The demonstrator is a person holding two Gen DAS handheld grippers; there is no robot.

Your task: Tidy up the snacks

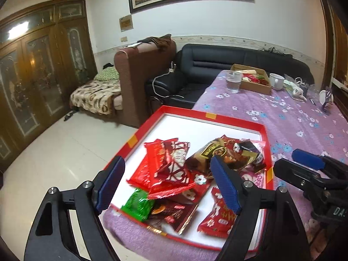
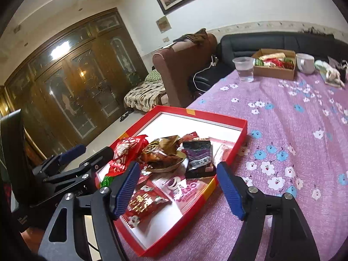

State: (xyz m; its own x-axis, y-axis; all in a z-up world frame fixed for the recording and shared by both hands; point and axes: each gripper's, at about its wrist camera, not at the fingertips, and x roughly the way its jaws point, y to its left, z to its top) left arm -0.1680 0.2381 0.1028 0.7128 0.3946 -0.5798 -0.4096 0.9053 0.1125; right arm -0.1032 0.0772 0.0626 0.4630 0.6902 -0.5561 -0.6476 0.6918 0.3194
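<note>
A: It's a living room: a black sofa (image 1: 228, 61) and a brown armchair (image 1: 143, 69) behind a table under a purple flowered cloth (image 2: 293, 130). Where do the snacks sit?

B: In a red tray (image 1: 193, 114) with a white floor, at the near corner of the table. The snack packets (image 1: 174, 169) lie heaped toward its near end, overlapping one another; the far half is bare. A second lot sits in a cardboard box (image 2: 276, 69) well apart at the far end, beside a plastic cup (image 2: 244, 69) of water and a white mug (image 2: 305, 63).

A: And the grippers?

B: Both hover over the pile, holding nothing. The left gripper (image 1: 171, 187) has its jaws wide apart above the red and green packets; the right gripper (image 2: 178, 189) is equally spread over the tray's near right corner.

A: What might go wrong from here?

B: I'd judge the overlap is the main trouble. A finger closing on one glossy wrapper could catch its neighbour and drag both, or slip off the film. The tray also looks to overhang the table edge at its left corner, so a downward push there might tip it. And the two grippers are near each other, so they could collide.
</note>
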